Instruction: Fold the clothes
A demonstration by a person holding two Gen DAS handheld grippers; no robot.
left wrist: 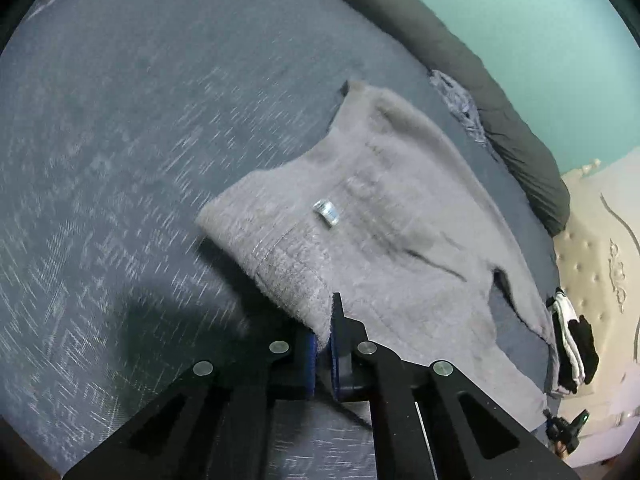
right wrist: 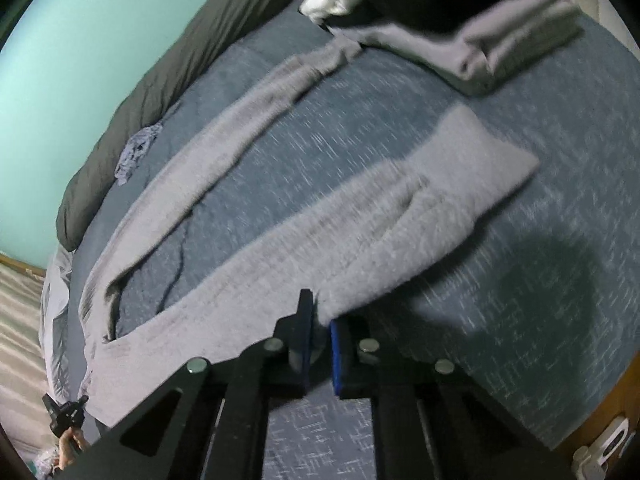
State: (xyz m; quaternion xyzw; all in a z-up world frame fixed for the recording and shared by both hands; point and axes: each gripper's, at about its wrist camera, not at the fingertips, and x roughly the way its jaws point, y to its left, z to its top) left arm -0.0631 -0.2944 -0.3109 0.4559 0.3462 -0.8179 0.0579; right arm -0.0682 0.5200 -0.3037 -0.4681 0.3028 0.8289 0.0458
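Grey fuzzy trousers (left wrist: 384, 216) lay spread on the bed (left wrist: 120, 120), legs apart, waistband edge lifted, label showing.

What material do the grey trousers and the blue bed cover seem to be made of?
Grey trousers: probably a soft fleece or brushed knit, matte; the surface looks fuzzy, with ribbed lines near the edge held in the left tongs. Blue bed cover: likely woven cloth, matte, with pale flecks like a heathered weave. Motion blur leaves both uncertain.
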